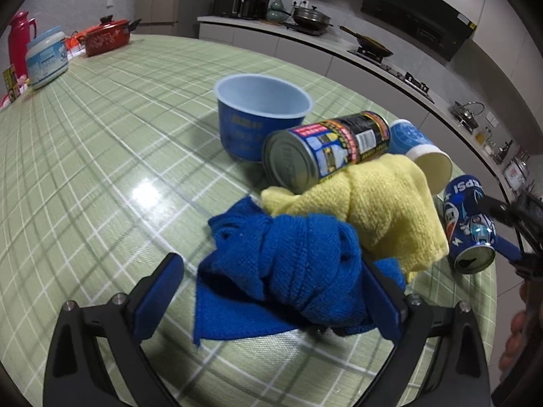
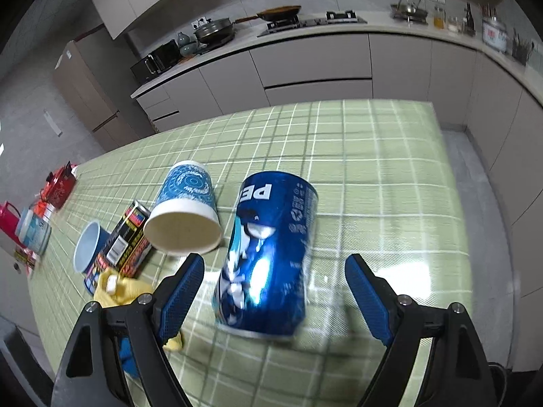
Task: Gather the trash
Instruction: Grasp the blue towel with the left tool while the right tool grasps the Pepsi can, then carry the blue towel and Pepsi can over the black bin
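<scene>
A blue Pepsi can [image 2: 268, 254] lies on its side on the green checked table [image 2: 390, 169], between the open jaws of my right gripper [image 2: 275, 281]; neither finger touches it. It also shows in the left wrist view [image 1: 470, 224]. My left gripper [image 1: 271, 285] is open around a crumpled blue cloth [image 1: 288, 271]. Behind it lie a yellow cloth [image 1: 380, 203], a tin can on its side [image 1: 325, 149], a tipped blue-and-white paper cup [image 1: 420, 152] and an upright blue bowl [image 1: 258, 115].
A red pot [image 1: 105, 37], a white-blue tub [image 1: 45, 57] and a red flask [image 1: 18, 40] stand at the table's far end. A kitchen counter [image 2: 339, 34] with pans and a kettle runs behind. The table's right edge [image 2: 451, 203] drops to the floor.
</scene>
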A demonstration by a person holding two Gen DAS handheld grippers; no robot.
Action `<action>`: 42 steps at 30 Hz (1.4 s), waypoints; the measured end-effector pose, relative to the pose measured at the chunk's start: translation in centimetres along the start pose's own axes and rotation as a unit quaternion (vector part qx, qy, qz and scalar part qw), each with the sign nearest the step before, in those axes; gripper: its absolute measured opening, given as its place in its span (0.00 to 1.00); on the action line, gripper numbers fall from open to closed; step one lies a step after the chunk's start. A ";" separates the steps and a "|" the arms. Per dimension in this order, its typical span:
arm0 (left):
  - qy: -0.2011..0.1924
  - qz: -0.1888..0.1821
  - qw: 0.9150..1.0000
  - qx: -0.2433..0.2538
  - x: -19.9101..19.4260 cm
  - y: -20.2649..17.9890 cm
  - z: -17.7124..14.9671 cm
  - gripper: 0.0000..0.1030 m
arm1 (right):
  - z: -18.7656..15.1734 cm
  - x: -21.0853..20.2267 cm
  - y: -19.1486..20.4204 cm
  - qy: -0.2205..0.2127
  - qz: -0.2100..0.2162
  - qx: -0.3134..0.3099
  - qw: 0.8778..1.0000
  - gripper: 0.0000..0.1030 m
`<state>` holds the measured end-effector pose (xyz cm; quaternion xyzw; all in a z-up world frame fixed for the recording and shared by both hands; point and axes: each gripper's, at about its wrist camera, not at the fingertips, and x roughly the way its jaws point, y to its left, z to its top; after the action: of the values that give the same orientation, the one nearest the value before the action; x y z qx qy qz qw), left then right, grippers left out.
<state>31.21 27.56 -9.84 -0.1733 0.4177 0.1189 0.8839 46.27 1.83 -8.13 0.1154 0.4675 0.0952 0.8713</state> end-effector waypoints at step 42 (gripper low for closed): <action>0.008 -0.071 0.996 0.046 -6.4 -2.7 -6.4 0.43 | -9.5 -4.3 -0.3 0.091 0.014 -0.091 0.992 0.57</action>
<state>23.73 22.07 -8.04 -0.1631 0.4165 0.0352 0.8937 35.97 1.46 -9.87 0.0329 0.5325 0.1599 0.8306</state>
